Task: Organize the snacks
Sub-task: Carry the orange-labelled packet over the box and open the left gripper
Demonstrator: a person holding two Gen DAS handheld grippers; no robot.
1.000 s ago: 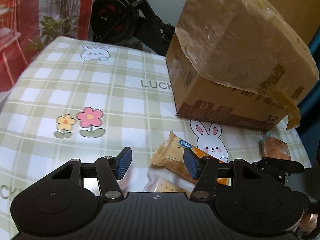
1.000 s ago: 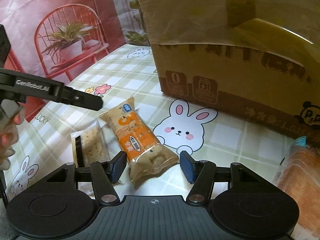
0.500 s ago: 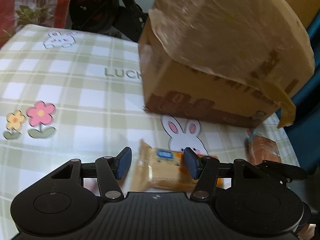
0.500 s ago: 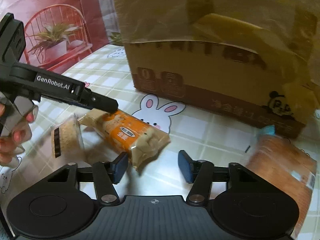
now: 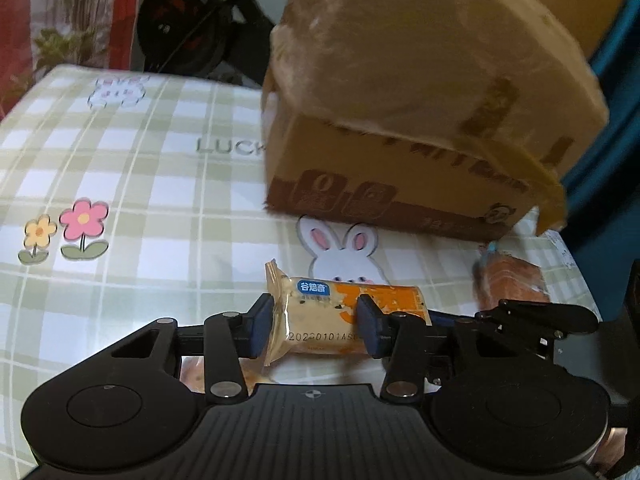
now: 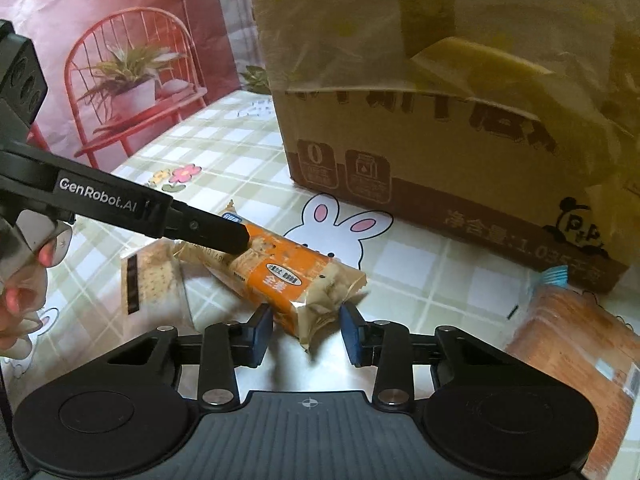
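The surface [image 5: 132,168] is covered with a green-and-white checked cloth printed with cartoon rabbits, a pink and a yellow flower, and pale lettering that runs under a large cardboard box [image 5: 420,92] draped in translucent plastic. Behind the surface hangs a red-toned backdrop [image 6: 120,40] picturing a wire chair with a potted plant, and in the left wrist view a black wheeled machine [image 5: 192,28] stands in the dim corner beyond the far edge. An orange snack packet [image 5: 344,320] lies near the box in front of a printed rabbit. The left hand-held gripper [image 5: 316,328] has just been closing and its blue pads now press on the packet's pale sealed end. The right hand-held gripper [image 6: 306,332] has also just been closing, with the packet's other crimped end between its pads; the left pad looks to touch the wrapper, but whether the right one does cannot be told. A clear-wrapped cracker packet [image 6: 154,284] lies beside the orange one, and a wrapped brown loaf [image 6: 576,340] lies near the box's corner. A person's fingers [image 6: 24,280] show at the left edge.
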